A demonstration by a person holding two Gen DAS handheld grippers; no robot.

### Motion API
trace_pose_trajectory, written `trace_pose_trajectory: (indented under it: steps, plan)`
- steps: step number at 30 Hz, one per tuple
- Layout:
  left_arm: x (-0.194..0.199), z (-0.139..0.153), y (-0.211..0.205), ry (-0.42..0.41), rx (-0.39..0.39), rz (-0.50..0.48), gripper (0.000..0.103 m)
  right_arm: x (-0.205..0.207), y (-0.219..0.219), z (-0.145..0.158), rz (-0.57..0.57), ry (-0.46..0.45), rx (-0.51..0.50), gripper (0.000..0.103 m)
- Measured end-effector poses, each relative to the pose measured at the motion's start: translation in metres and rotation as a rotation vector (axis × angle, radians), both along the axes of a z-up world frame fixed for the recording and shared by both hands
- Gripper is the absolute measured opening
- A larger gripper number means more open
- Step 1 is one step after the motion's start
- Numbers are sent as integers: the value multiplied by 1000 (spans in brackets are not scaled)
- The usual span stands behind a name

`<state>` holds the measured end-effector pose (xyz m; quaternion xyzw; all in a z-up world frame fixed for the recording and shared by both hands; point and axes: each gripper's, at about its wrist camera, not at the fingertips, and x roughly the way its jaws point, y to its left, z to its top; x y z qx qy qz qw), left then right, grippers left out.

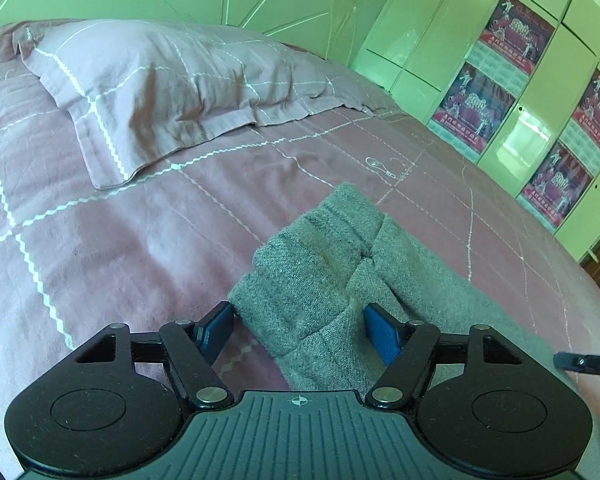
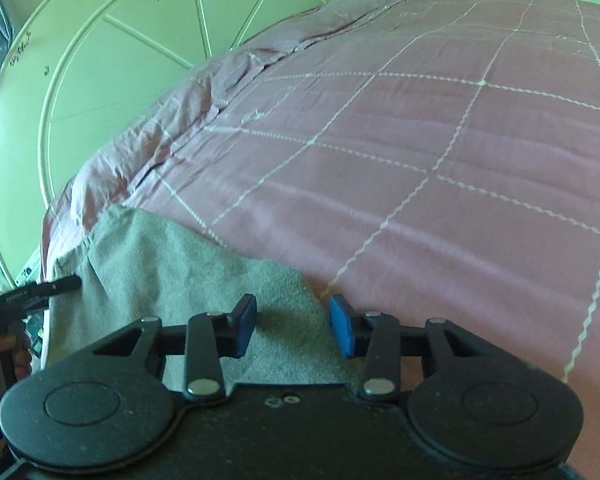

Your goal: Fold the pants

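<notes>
While both of my claws stood wide apart and held nothing, the pants were already under them. My left gripper (image 1: 298, 330) had its blue pads spread to either side of a bunched grey fold: the left pad sat just off the cloth's edge over the bedspread, the right pad lay against the fabric, and nothing was pinched between them. My right gripper (image 2: 293, 326) was likewise spread, its left pad above grey cloth and its right pad just past the cloth's edge, over the pink cover.

From the left claw the grey pants (image 1: 340, 264) ran out toward 12 o'clock and a little to 1, ending in a rounded fold short of the pillow (image 1: 152, 92), which lay well apart at 11 o'clock. A second run of the same cloth trailed away toward 4 o'clock, where the tip of my other tool showed at the picture's edge. From the right claw the cloth stretched toward 10 o'clock, down to the bed's near edge. So I judged the garment's long axis to lie roughly from one claw to the other, with each claw at its own end; neither was clearly the nearer.

The bedspread (image 2: 440, 160) spread flat toward 12 and 2 o'clock, toward the green wardrobe (image 1: 500, 80). I judged the next move to be closing on both ends and carrying one over the other.
</notes>
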<state>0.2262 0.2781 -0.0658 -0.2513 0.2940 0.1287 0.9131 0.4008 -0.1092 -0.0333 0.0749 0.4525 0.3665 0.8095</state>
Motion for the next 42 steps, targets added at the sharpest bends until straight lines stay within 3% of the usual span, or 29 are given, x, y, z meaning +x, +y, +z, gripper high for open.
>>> trace_pose_trajectory:
  steps: [4, 12, 16, 20, 22, 24, 26, 28, 29, 31, 36, 39, 42]
  plan:
    - [1, 0, -1, -4, 10, -2, 68, -6, -3, 6, 53, 14, 107, 28]
    - [-2, 3, -5, -6, 36, 9, 66, 8, 24, -3, 40, 37, 74, 29]
    - [-7, 5, -8, -6, 55, -2, 55, -12, 42, 4, 75, -98, -81, 4]
    - [-10, 12, -9, -49, 79, -15, 41, -19, 47, 23, 12, -223, -164, 0]
    - [-12, 18, -8, -73, 94, -23, 41, -18, 48, 29, 0, -233, -171, 0]
    - [-9, 13, -9, -48, 119, -29, 41, -16, 53, 16, -4, -217, -223, 0]
    - [-7, 0, -4, -19, 96, -28, 51, -14, 56, -11, -19, -169, -257, 3]
    - [-10, -3, 4, -22, 47, -23, 61, -14, 52, -8, -71, -162, -229, 7]
    - [-14, -1, 7, -24, 37, -11, 77, -16, 45, -1, -113, -152, -194, 13]
    - [-23, 7, 8, -10, 93, 32, 95, -27, 20, 19, -214, -177, -123, 16]
    - [-44, 22, 1, -34, 148, 30, 96, -91, -84, 60, -423, -225, 23, 21]
    - [-51, 31, -15, -66, 200, 19, 97, -154, -168, 74, -643, -251, 83, 40]
    - [-52, 40, -39, -92, 255, -28, 99, -234, -255, 78, -924, -272, 166, 41]
